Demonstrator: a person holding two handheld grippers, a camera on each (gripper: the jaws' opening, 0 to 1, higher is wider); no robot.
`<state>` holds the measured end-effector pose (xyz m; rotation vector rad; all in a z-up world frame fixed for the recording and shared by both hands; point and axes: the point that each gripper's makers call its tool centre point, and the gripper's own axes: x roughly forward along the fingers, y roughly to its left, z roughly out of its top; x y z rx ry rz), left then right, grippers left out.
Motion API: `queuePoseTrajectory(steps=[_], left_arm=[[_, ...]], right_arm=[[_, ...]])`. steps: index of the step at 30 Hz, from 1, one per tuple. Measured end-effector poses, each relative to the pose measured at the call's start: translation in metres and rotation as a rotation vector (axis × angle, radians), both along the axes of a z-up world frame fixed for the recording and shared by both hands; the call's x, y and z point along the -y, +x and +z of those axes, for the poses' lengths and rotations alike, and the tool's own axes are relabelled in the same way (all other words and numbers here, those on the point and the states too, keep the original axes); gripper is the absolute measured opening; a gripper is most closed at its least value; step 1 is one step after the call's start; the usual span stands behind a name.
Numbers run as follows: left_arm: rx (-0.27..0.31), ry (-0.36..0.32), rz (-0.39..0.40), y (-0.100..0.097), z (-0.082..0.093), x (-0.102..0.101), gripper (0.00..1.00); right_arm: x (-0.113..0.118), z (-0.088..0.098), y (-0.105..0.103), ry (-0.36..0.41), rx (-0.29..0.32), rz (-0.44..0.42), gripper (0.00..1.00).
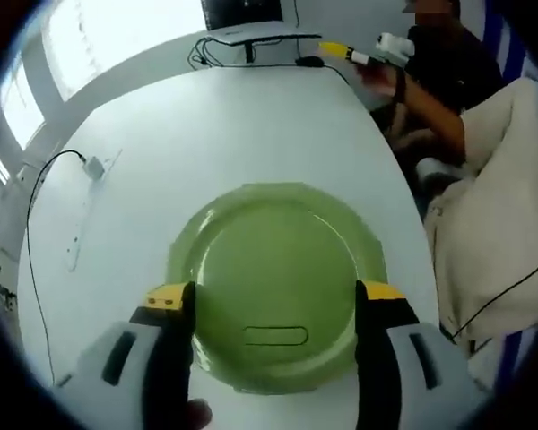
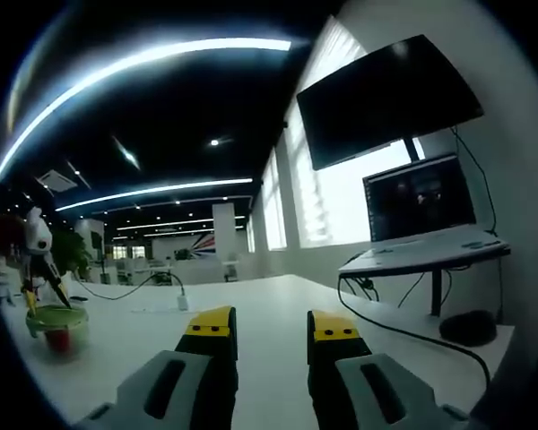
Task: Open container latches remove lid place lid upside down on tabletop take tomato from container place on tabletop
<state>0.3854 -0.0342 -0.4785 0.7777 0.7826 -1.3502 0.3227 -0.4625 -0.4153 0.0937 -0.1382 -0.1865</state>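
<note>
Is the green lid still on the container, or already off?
Still on. The lid sits on top of the container, with the tomato red inside it; the left gripper hangs over it.

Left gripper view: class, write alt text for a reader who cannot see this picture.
The left gripper hangs open over a round green lid on a white table, its yellow-tipped jaws either side of the lid. A seated person is at the far edge.

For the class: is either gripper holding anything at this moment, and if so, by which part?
Nothing is held. The left gripper hangs open over the green lid; the right gripper has only bare table between its jaws.
</note>
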Motion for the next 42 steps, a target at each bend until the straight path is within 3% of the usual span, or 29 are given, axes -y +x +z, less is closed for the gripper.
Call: queuePoseTrajectory(steps=[8, 17, 21, 31, 33, 36, 42], left_arm=[[-0.022, 0.059, -0.001, -0.001, -0.002, 0.002, 0.69], [-0.035, 0.209, -0.002, -0.001, -0.005, 0.001, 0.69], [-0.038, 0.261, -0.008, 0.004, -0.007, 0.000, 0.69], [-0.033, 0.286, -0.015, 0.015, -0.007, -0.001, 0.67], [-0.031, 0.301, -0.020, 0.016, -0.008, -0.001, 0.67], [-0.028, 0.312, -0.026, 0.015, -0.007, -0.002, 0.66], [-0.026, 0.315, -0.029, 0.014, -0.007, -0.002, 0.66]], right_arm=[[0.001, -0.001, 0.000, 0.003, 0.000, -0.001, 0.25], [-0.007, -0.002, 0.005, 0.004, -0.005, 0.022, 0.25], [-0.026, -0.009, 0.014, 0.059, -0.038, 0.089, 0.26], [-0.056, -0.016, 0.027, 0.123, -0.038, 0.157, 0.26], [-0.068, -0.007, 0.028, 0.083, 0.001, 0.212, 0.26], [-0.100, 0.010, 0.027, -0.025, 0.058, 0.334, 0.25], [-0.159, 0.041, 0.025, -0.243, 0.154, 0.491, 0.25]])
